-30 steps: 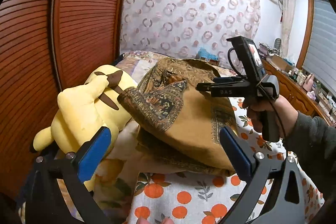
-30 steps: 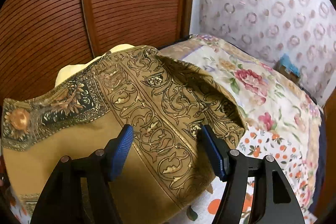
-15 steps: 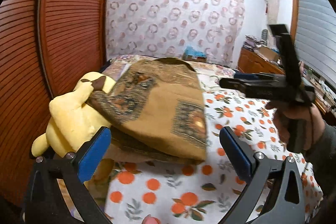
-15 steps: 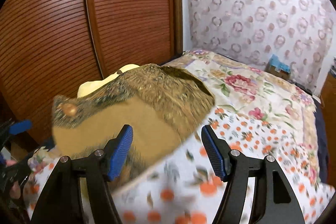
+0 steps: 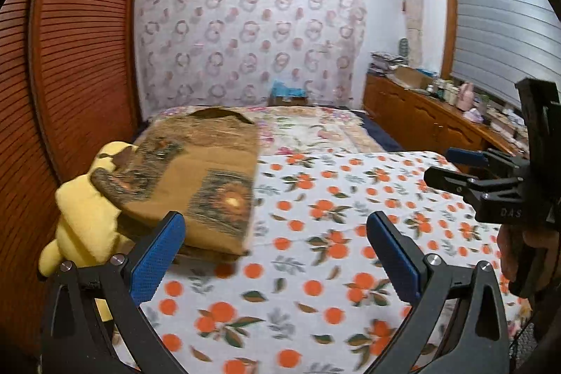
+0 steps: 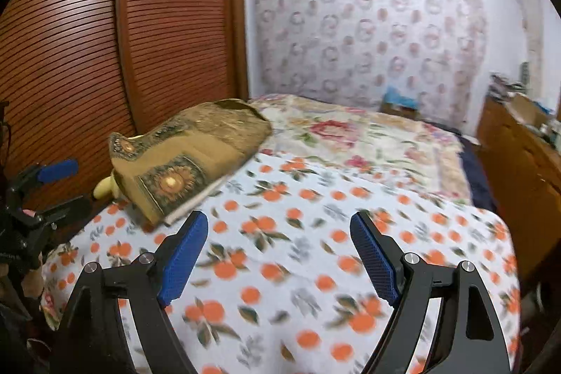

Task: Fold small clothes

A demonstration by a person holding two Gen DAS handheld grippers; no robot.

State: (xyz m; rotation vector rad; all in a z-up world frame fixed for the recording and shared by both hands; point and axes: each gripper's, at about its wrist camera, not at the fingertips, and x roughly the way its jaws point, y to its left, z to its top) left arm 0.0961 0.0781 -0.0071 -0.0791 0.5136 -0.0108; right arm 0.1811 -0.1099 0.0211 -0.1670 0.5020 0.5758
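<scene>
Okay, both my grippers hang over the orange-print sheet [image 5: 315, 233] with nothing between the pads. My left gripper [image 5: 277, 255] has its jaws spread wide; its blue pads [image 5: 156, 255] frame bare sheet. My right gripper [image 6: 278, 260] has jaws opening, also empty, sheet only between them. The folded brown garment [image 5: 196, 184] sits at about ten o'clock from my left gripper, just past its left pad, resting partly on a yellow plush toy [image 5: 86, 219] by the slatted wooden door [image 5: 80, 58]. From my right wrist view the garment [image 6: 186, 160] is at eleven o'clock, well apart from the pads, one edge lifted off the sheet. My right gripper shows in the left view at three o'clock [image 5: 452, 169], a hand [image 5: 526, 255] on its grip. Floral quilt [image 6: 368, 135] lies beyond the sheet at twelve. Edges are motion-blurred.
</scene>
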